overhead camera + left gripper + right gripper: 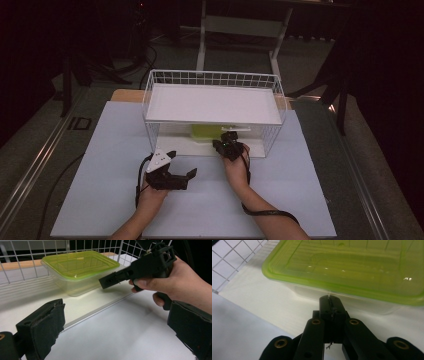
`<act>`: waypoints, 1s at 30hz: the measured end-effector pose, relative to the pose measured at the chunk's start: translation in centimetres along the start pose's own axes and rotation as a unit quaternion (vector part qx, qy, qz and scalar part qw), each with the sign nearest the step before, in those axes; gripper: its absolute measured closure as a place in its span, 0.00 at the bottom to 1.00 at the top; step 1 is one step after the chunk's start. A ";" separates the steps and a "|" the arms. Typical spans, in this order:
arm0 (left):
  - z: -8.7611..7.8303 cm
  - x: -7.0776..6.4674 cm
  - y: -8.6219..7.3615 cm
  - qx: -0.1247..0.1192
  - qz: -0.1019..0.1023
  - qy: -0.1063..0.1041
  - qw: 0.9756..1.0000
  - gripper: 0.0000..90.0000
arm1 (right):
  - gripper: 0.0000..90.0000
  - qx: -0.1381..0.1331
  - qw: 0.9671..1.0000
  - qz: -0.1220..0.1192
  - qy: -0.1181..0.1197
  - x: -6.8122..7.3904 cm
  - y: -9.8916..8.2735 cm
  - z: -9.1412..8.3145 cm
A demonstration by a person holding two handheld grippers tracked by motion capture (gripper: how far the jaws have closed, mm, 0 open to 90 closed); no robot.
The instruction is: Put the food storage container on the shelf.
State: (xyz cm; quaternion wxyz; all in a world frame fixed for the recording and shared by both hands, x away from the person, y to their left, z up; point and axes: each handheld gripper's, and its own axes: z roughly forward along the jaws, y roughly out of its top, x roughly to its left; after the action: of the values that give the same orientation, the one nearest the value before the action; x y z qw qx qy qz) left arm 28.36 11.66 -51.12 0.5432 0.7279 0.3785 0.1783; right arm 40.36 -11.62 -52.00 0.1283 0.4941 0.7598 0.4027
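Note:
A clear plastic container with a lime-green lid (pixel 204 131) (pixel 80 267) (pixel 352 265) stands on the white lower tray (pixel 175 146) of a wire basket rack. My right gripper (pixel 226 141) (pixel 330 301) is shut with nothing between its jaws. Its tip sits just below the lid's rim at the container's near side, and I cannot tell whether it touches. The left gripper view shows that right gripper (pixel 106 282) held in a hand beside the container. My left gripper (pixel 183 163) (pixel 117 325) rests open over the white table, its pads (pixel 47 322) wide apart and empty.
The white wire basket (pixel 150 95) carries a flat white shelf (pixel 215 102) over the container, leaving a low opening at the front. A white board (pixel 210 205) covers the table. Dark floor and stand legs lie beyond.

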 end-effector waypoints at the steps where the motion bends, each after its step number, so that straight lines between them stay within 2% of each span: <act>1: 0.0 0.0 0.0 -0.001 0.001 0.000 1.000 0.02 | 1.00 -0.002 1.000 -0.004 -0.002 0.0 0.1 0.0; 3: 0.0 -0.1 0.0 -0.001 0.002 0.000 1.000 0.02 | 1.00 0.000 1.000 0.001 0.005 0.0 0.3 0.1; 10: 0.0 0.0 0.0 0.000 -0.002 -0.001 1.000 0.02 | 0.99 0.000 1.000 -0.008 0.004 0.4 0.2 0.1; 12: 0.0 0.0 0.0 0.000 0.000 -0.001 1.000 0.02 | 0.97 0.004 1.000 -0.012 0.014 0.7 0.1 -0.1; 14: 0.1 0.0 0.0 0.000 0.007 0.004 1.000 0.02 | 0.95 0.002 0.999 -0.028 0.018 1.2 0.0 -0.5; 15: 0.1 0.1 0.1 0.005 0.011 0.005 1.000 0.02 | 0.95 0.006 1.000 -0.020 0.019 1.5 -0.1 -0.7; 21: -0.1 0.5 0.3 0.000 0.001 -0.011 1.000 0.02 | 0.87 -0.011 0.998 -0.043 0.040 2.1 -0.8 -2.4; 24: -0.1 0.7 0.5 -0.006 -0.003 -0.031 0.999 0.02 | 0.72 -0.022 0.997 -0.053 0.051 2.3 -1.2 -3.6; 27: -0.1 0.6 0.8 -0.005 0.004 -0.045 0.999 0.02 | 0.52 -0.026 0.996 -0.070 0.048 2.4 -1.8 -4.6; 29: -0.1 0.3 1.1 -0.007 0.007 -0.054 0.998 0.02 | 0.44 -0.031 0.995 -0.082 0.040 2.3 -2.3 -5.2; 30: -0.1 0.1 1.2 -0.006 0.008 -0.055 0.998 0.02 | 0.38 -0.035 0.995 -0.086 0.045 2.2 -2.5 -5.5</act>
State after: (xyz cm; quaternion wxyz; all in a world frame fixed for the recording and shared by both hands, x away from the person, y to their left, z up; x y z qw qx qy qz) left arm 28.86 11.65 -49.99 0.5666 0.7360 0.3412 0.1443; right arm 34.40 -12.89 -49.91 0.1448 0.4035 0.7900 0.4383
